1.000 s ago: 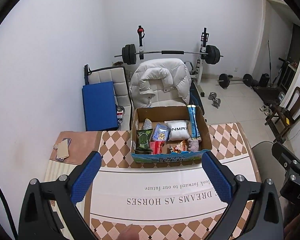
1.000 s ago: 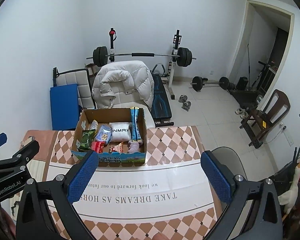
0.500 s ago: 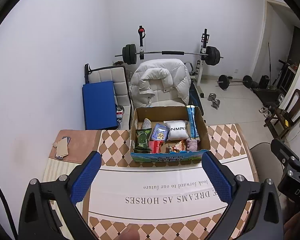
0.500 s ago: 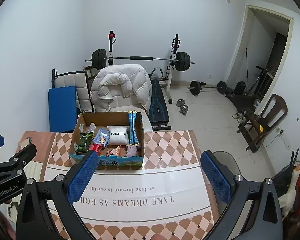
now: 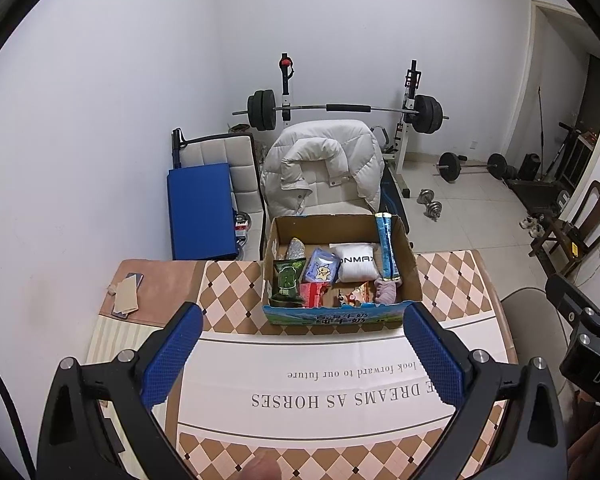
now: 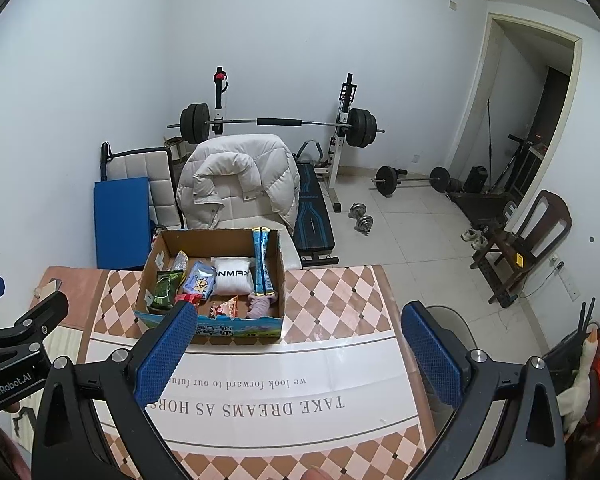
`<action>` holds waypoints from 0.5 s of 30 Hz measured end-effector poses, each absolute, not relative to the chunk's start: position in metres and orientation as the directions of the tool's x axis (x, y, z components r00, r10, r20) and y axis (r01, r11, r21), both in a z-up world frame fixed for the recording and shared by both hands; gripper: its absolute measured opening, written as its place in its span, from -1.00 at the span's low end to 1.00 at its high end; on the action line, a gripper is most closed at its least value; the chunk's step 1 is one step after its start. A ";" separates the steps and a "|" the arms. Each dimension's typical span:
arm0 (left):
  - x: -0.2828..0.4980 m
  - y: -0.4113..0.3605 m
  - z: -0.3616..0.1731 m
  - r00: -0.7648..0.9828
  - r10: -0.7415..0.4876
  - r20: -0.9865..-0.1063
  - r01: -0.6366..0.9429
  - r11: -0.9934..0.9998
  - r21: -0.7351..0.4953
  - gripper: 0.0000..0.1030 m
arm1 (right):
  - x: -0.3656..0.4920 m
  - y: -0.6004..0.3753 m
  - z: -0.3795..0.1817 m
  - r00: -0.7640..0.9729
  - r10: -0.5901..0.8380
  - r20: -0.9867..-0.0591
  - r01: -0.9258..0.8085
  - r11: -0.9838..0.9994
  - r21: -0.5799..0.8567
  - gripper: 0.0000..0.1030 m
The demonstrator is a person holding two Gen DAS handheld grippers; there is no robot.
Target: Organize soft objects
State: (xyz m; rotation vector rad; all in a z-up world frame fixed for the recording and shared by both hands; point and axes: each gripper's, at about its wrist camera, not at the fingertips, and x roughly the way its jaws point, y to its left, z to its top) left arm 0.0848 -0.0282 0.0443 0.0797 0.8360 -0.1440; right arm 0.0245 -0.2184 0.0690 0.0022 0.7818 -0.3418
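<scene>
A cardboard box stands at the far edge of the checkered table; it also shows in the right wrist view. Inside lie several soft packets: a green bag, a light blue pouch, a white pack, a long blue stick pack leaning on the right wall and a pink cloth. My left gripper is open and empty, held above the table's near part. My right gripper is open and empty to its right.
A white printed sheet covers the table's near part. A phone and a card lie at the table's left corner. Behind the table stand a chair with a white jacket, a blue mat and a barbell rack.
Both grippers have drawn back and up a little, so the box looks slightly farther. Both stay open and empty.
</scene>
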 end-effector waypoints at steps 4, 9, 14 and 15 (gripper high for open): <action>0.084 -0.028 0.044 0.663 -0.095 -0.743 0.156 0.988 0.013 0.99 | 0.024 -0.218 0.069 0.658 -0.300 -0.691 0.302 0.945 -0.123 1.00; 0.084 -0.027 0.043 0.660 -0.088 -0.746 0.151 0.988 0.016 0.99 | 0.025 -0.218 0.070 0.657 -0.298 -0.693 0.301 0.946 -0.122 1.00; 0.084 -0.026 0.043 0.658 -0.086 -0.748 0.148 0.989 0.016 0.99 | 0.026 -0.218 0.069 0.657 -0.297 -0.693 0.300 0.946 -0.121 1.00; 0.084 -0.026 0.043 0.657 -0.088 -0.749 0.148 0.989 0.015 0.99 | 0.026 -0.218 0.069 0.656 -0.296 -0.694 0.300 0.946 -0.119 1.00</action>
